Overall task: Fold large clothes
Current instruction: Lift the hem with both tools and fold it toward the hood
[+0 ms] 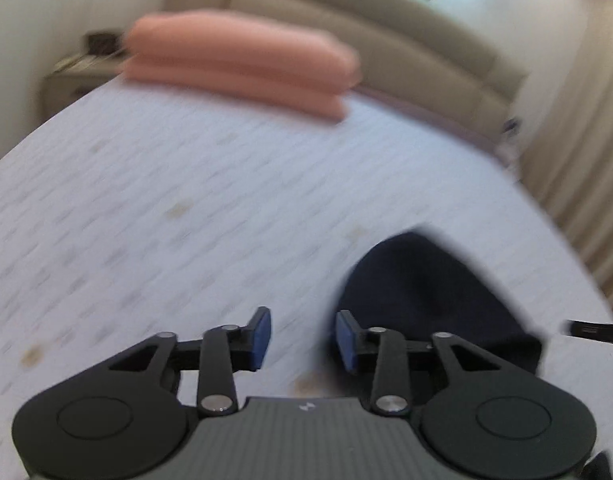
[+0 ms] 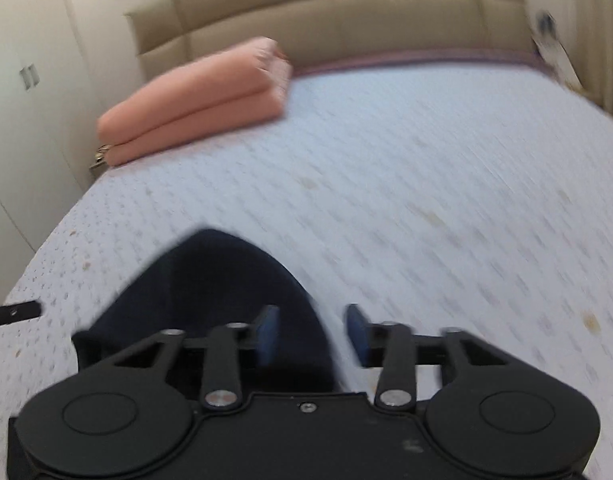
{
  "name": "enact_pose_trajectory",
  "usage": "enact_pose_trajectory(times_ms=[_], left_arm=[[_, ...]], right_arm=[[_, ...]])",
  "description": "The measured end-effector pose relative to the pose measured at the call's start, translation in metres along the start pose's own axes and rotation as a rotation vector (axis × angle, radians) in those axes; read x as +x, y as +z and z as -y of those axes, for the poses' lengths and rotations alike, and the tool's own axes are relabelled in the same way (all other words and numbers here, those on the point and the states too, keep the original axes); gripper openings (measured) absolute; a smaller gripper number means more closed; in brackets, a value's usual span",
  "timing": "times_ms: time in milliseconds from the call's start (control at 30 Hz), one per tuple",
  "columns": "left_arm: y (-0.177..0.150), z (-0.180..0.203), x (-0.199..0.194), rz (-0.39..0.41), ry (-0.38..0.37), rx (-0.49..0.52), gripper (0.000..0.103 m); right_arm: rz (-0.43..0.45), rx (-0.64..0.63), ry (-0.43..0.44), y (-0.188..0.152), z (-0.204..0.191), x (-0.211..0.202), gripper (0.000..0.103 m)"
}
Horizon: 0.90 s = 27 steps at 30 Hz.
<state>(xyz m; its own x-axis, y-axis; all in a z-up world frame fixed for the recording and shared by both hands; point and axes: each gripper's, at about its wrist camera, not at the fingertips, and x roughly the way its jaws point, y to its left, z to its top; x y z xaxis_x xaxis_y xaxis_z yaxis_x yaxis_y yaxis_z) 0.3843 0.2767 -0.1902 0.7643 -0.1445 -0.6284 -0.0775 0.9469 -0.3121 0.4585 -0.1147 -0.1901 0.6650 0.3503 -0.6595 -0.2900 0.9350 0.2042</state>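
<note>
A dark navy garment lies folded into a compact shape on the pale patterned bed (image 1: 166, 200). In the left wrist view the garment (image 1: 426, 288) sits just right of my left gripper (image 1: 302, 338), whose blue pads stand apart with only bedsheet between them. In the right wrist view the same garment (image 2: 210, 280) lies under and to the left of my right gripper (image 2: 312, 334). Its pads are apart too, and nothing is pinched between them. A black tip of the other gripper shows at the edge of each view. Both pictures are blurred.
A folded pink blanket (image 1: 242, 64) (image 2: 194, 100) lies at the far side of the bed (image 2: 446, 160) by the beige padded headboard (image 2: 346, 20). A nightstand (image 1: 74, 76) stands far left, curtains (image 1: 578, 160) hang on the right, and white cupboard doors (image 2: 26, 80) line the wall.
</note>
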Motion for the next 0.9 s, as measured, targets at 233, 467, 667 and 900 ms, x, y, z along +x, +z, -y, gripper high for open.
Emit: enact_pose_trajectory(times_ms=[233, 467, 667, 900], left_arm=[[0.009, 0.079, 0.119, -0.124, -0.086, 0.141, 0.024], [-0.013, 0.018, 0.129, -0.189, -0.155, -0.027, 0.003], [-0.004, 0.027, 0.097, -0.122, -0.158, 0.071, 0.009], [-0.019, 0.007, 0.099, -0.217, -0.021, 0.032, 0.009]], right_arm=[[-0.100, -0.147, 0.019, 0.014, -0.063, 0.125, 0.007], [-0.109, -0.067, -0.213, -0.002, 0.014, 0.112, 0.006], [-0.036, -0.076, -0.058, -0.010, -0.002, 0.056, 0.008], [-0.213, -0.096, -0.074, -0.030, 0.015, 0.085, 0.009]])
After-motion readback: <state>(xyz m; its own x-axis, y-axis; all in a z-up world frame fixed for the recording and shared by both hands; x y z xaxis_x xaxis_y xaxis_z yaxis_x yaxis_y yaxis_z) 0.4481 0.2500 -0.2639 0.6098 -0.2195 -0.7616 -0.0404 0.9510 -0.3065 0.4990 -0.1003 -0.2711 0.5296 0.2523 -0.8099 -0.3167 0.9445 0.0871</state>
